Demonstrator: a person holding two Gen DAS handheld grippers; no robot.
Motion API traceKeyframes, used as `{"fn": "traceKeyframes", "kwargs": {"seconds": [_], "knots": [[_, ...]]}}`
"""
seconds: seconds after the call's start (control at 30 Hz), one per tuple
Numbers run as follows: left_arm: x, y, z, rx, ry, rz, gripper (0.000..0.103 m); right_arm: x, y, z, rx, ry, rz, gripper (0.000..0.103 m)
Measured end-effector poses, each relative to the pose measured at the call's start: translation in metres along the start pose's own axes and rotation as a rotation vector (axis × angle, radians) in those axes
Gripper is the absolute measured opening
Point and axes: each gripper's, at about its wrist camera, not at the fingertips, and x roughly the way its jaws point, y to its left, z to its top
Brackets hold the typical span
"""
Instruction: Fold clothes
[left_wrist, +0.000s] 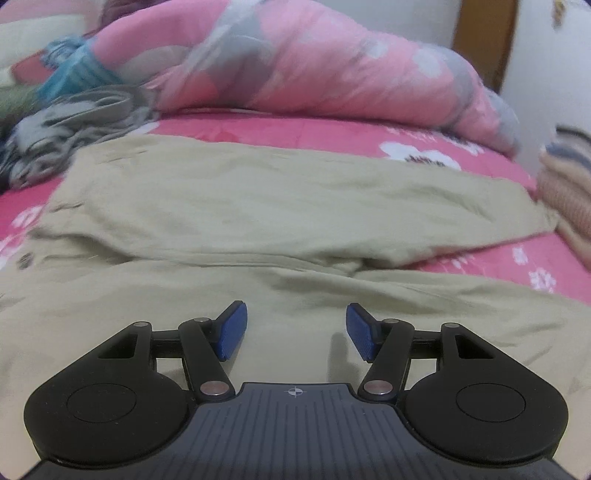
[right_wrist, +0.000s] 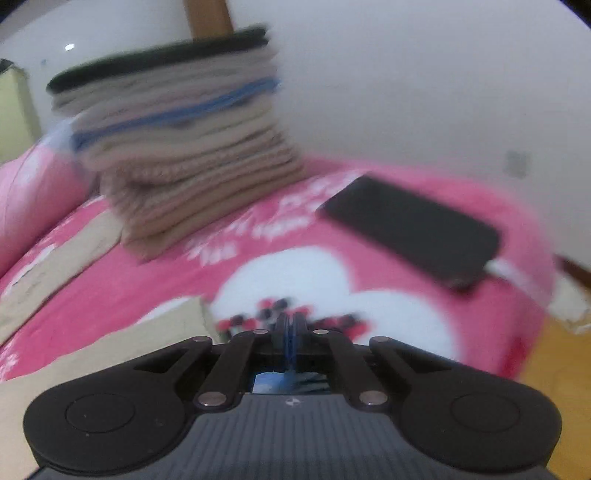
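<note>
Left wrist view: left hand-held gripper (left_wrist: 296, 330) has its blue pads spread apart with nothing between them, hanging over the beige garment (left_wrist: 258, 206).
Garment: lies spread, creased, across the pink floral bedsheet (left_wrist: 332, 134).
Behind it: rolled pink-and-grey quilt (left_wrist: 314, 66), plus a heap of grey and teal clothes (left_wrist: 70, 110) at far left (blurry).
Right wrist view: right hand-held gripper (right_wrist: 291, 334) is pressed together, empty, over the sheet.
In the way: tall stack of folded clothes (right_wrist: 184, 147), mostly tan.
Also: black phone (right_wrist: 410, 229) with a white cable (right_wrist: 513, 275), well apart from the stack.
</note>
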Motion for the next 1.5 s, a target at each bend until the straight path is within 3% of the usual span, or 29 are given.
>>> {"fn": "traceKeyframes", "kwargs": {"seconds": [0.07,0.13,0.3,0.4,0.43,0.47,0.5,0.53,0.57,0.67,0.73,0.87,1.0,1.03,1.1,1.13,1.2,1.33,1.4,1.47,1.5], "knots": [[-0.021,0.014,-0.006,-0.036,-0.010,0.017,0.060,-0.027,0.024,-0.006,-0.018,-0.025,0.099,0.001],[-0.040,0.027,-0.016,-0.059,-0.014,0.057,0.060,-0.050,0.069,-0.018,-0.124,-0.026,0.217,0.001],[-0.071,0.067,-0.053,-0.127,0.005,0.173,0.060,-0.073,0.199,-0.079,-0.402,0.117,0.563,0.001],[-0.097,0.097,-0.078,-0.161,-0.037,0.210,0.059,-0.068,0.230,-0.130,-0.523,0.280,0.496,0.001],[-0.107,0.105,-0.082,-0.164,-0.054,0.189,0.058,-0.078,0.228,-0.141,-0.537,0.280,0.471,0.001],[-0.116,0.112,-0.085,-0.168,-0.068,0.168,0.057,-0.096,0.227,-0.146,-0.566,0.290,0.467,0.001],[-0.121,0.117,-0.086,-0.168,-0.075,0.157,0.058,-0.108,0.227,-0.147,-0.590,0.356,0.479,0.001],[-0.127,0.121,-0.086,-0.163,-0.084,0.184,0.061,-0.119,0.231,-0.146,-0.611,0.405,0.494,0.001],[-0.133,0.124,-0.085,-0.160,-0.096,0.202,0.061,-0.126,0.242,-0.144,-0.630,0.406,0.513,0.001],[-0.147,0.130,-0.080,-0.169,-0.171,0.147,0.061,-0.148,0.278,-0.137,-0.683,0.397,0.579,0.001],[-0.147,0.131,-0.075,-0.176,-0.215,0.122,0.061,-0.149,0.326,-0.143,-0.705,0.321,0.678,0.001],[-0.123,0.140,-0.065,-0.229,-0.212,0.137,0.060,-0.137,0.426,-0.193,-0.740,0.301,0.819,0.001],[-0.130,0.164,-0.073,-0.302,-0.232,0.129,0.060,-0.142,0.447,-0.258,-0.910,0.436,0.825,0.002],[-0.135,0.171,-0.076,-0.315,-0.241,0.121,0.060,-0.158,0.442,-0.259,-0.971,0.460,0.877,0.002],[-0.141,0.184,-0.077,-0.331,-0.246,0.143,0.060,-0.169,0.443,-0.248,-0.959,0.555,0.962,0.002],[-0.143,0.192,-0.077,-0.355,-0.257,0.140,0.060,-0.171,0.453,-0.241,-0.949,0.547,0.968,0.002],[-0.144,0.208,-0.078,-0.417,-0.267,0.119,0.061,-0.171,0.481,-0.233,-0.965,0.431,0.943,0.002],[-0.129,0.233,-0.079,-0.503,-0.215,0.095,0.061,-0.149,0.538,-0.224,-0.879,0.370,0.963,0.002],[-0.120,0.241,-0.085,-0.565,-0.198,0.056,0.061,-0.138,0.555,-0.224,-0.823,0.399,0.986,0.002],[-0.114,0.248,-0.089,-0.634,-0.232,0.014,0.053,-0.130,0.563,-0.232,-0.799,0.421,0.987,0.002],[-0.114,0.247,-0.090,-0.644,-0.247,0.005,0.037,-0.128,0.562,-0.236,-0.796,0.429,0.977,0.002]]}}
